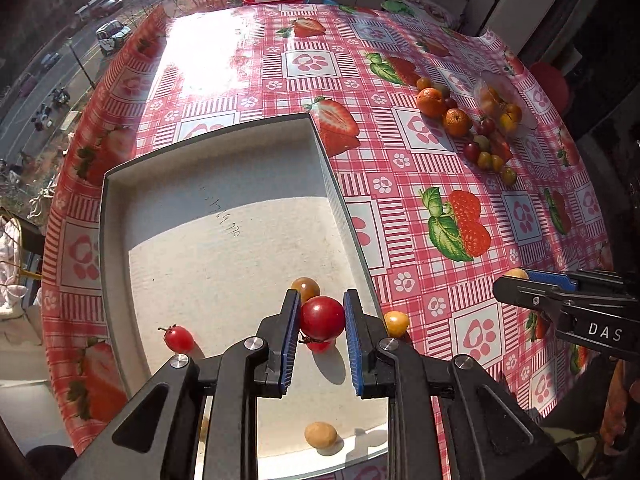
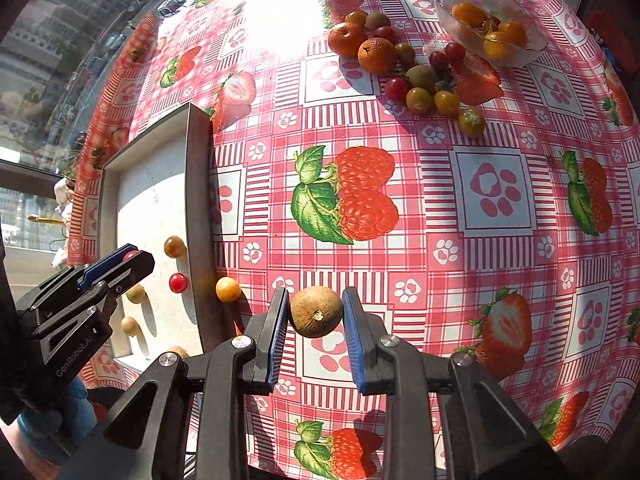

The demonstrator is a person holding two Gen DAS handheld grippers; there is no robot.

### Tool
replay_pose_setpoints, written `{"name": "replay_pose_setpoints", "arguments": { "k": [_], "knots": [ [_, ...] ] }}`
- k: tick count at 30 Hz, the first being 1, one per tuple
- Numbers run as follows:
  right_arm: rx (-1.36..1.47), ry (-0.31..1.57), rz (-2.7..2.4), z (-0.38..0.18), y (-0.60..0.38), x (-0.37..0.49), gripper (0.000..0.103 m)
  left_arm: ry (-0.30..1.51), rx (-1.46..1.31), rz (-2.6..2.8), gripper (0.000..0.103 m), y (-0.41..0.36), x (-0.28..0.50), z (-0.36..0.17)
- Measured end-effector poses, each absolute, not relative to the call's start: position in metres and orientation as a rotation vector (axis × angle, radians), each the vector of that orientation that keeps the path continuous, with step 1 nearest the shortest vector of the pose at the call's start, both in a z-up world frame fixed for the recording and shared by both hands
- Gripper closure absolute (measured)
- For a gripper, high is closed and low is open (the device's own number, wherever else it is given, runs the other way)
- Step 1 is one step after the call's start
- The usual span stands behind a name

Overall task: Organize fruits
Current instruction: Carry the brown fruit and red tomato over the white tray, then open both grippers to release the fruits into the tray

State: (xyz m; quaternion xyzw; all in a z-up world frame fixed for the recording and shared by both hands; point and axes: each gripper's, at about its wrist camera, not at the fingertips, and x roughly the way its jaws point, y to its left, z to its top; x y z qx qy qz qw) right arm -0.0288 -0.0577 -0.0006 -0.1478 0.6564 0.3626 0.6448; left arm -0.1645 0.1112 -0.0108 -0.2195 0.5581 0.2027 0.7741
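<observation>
The left hand-held gripper [image 1: 321, 317] squeezes a red cherry tomato [image 1: 322, 317] between its blue pads, up above the white tray [image 1: 224, 216]. In the tray lie a small red tomato [image 1: 179, 338], a brownish tomato [image 1: 306, 287] and a tan round fruit [image 1: 320, 435]. A yellow tomato [image 1: 396, 323] sits on the table [image 1: 400, 208] just beside the tray's wall. The right hand-held gripper [image 2: 315, 312] holds a brown longan [image 2: 315, 312] over the table. Far off lies a pile of oranges and little tomatoes [image 2: 404, 68] near a glass bowl [image 2: 490, 26] with yellow fruit inside.
</observation>
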Motion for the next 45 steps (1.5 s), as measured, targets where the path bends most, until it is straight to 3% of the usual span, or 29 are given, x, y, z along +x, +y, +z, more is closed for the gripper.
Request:
{"name": "replay_pose_setpoints", "arguments": {
  "k": [20, 38, 40, 41, 42, 45],
  "knots": [
    [-0.5, 1.483, 1.032, -0.014, 0.091, -0.097, 0.074, 1.236, -0.533, 0.6, 0.08, 0.194, -0.2, -0.047],
    [-0.593, 1.499, 0.968, -0.05, 0.12, -0.099, 0.073, 1.302, -0.519, 0.596, 0.079, 0.191, -0.191, -0.072],
    [-0.6, 1.503, 0.964, -0.053, 0.122, -0.101, 0.073, 1.311, -0.513, 0.598, 0.063, 0.19, -0.189, -0.072],
    [-0.599, 1.503, 0.964, -0.054, 0.122, -0.101, 0.073, 1.308, -0.512, 0.607, 0.038, 0.19, -0.189, -0.072],
    [-0.598, 1.504, 0.964, -0.054, 0.122, -0.101, 0.073, 1.296, -0.498, 0.626, 0.029, 0.189, -0.189, -0.07],
    [-0.575, 1.522, 0.978, -0.056, 0.121, -0.098, 0.065, 1.305, -0.486, 0.623, 0.029, 0.187, -0.186, -0.071]
  ]
}}
